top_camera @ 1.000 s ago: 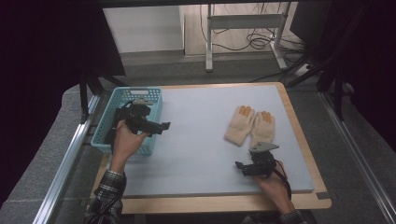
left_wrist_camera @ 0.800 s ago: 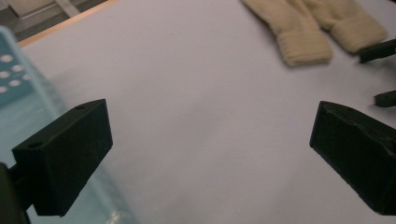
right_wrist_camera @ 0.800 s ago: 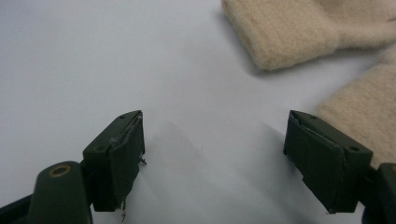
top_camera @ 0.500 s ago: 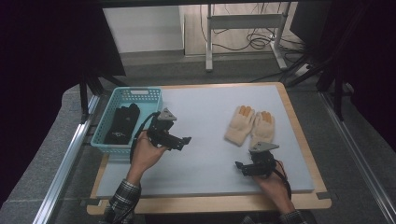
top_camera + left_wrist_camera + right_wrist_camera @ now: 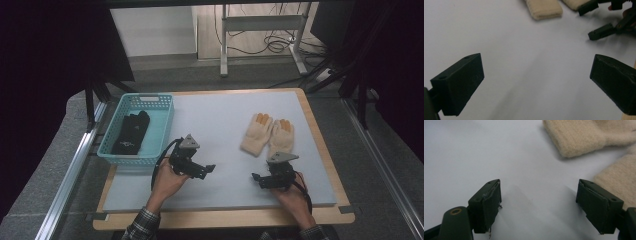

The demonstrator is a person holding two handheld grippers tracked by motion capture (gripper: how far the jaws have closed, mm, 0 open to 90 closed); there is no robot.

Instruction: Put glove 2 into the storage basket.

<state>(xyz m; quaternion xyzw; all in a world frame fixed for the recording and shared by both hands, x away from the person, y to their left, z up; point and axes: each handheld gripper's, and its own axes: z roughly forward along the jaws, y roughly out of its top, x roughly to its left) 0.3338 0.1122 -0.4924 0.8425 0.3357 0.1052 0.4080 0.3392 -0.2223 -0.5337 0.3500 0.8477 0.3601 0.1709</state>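
Just ahead of the right gripper [image 5: 259, 178] lie the cream gloves [image 5: 268, 134], a pair set side by side and touching, flat on the pale mat [image 5: 220, 120] that covers the table [image 5: 320, 135]. Their long axes run away from the person, leaning slightly to the right, with the orange-tipped fingers pointing to the far edge and the cuffs toward the right gripper. They are thick and fuzzy, of knitted wool by the look, with soft rounded edges; in the right gripper view one ribbed cuff [image 5: 584, 137] sits beyond the jaws and the other glove's cuff [image 5: 619, 180] lies just beside the right-hand jaw, though contact cannot be told. That gripper's jaws stand wide apart with nothing between them but bare mat. The left gripper [image 5: 207, 170] rests to the left of the right gripper, well apart from it, its hard black blocky jaws likewise spread and empty, pointing across the mat toward the right gripper [image 5: 599, 25], which appears in the left gripper view beside the cuff ends of the gloves [image 5: 544, 8]. Farther left of the left gripper stands a turquoise plastic basket [image 5: 162, 125] with latticed walls, holding a dark folded pair of gloves [image 5: 131, 132] whose length also runs away from the person.
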